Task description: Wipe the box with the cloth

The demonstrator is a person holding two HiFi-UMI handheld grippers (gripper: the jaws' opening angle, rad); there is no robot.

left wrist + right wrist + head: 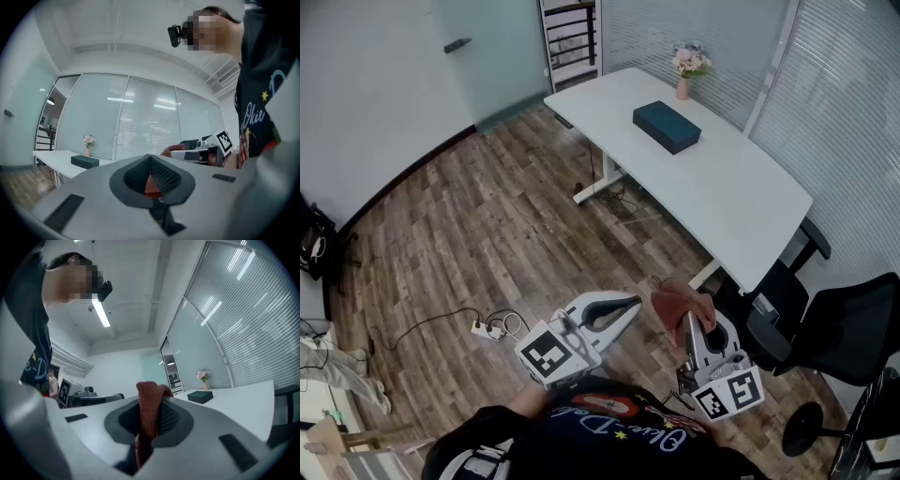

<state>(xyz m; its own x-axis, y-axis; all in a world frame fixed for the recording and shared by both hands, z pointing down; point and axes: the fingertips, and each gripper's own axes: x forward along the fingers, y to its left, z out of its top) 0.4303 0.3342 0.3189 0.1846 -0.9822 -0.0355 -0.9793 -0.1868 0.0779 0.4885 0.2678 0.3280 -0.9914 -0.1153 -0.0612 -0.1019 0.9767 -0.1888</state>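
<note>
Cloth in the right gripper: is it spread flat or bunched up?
Bunched up: the cloth is crumpled in folds, pinched between the right gripper's jaws.

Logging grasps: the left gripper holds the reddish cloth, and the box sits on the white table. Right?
No: the right gripper holds the cloth, as the right gripper view shows. The box does sit on the white table.

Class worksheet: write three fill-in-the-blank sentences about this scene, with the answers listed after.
1. The right hand-held gripper clamps the ___.
2. On the desk, the box lies near a vase of ___.
3. The left hand-held gripper, jaws together, holds ___.
Answers: cloth; flowers; nothing.
</note>
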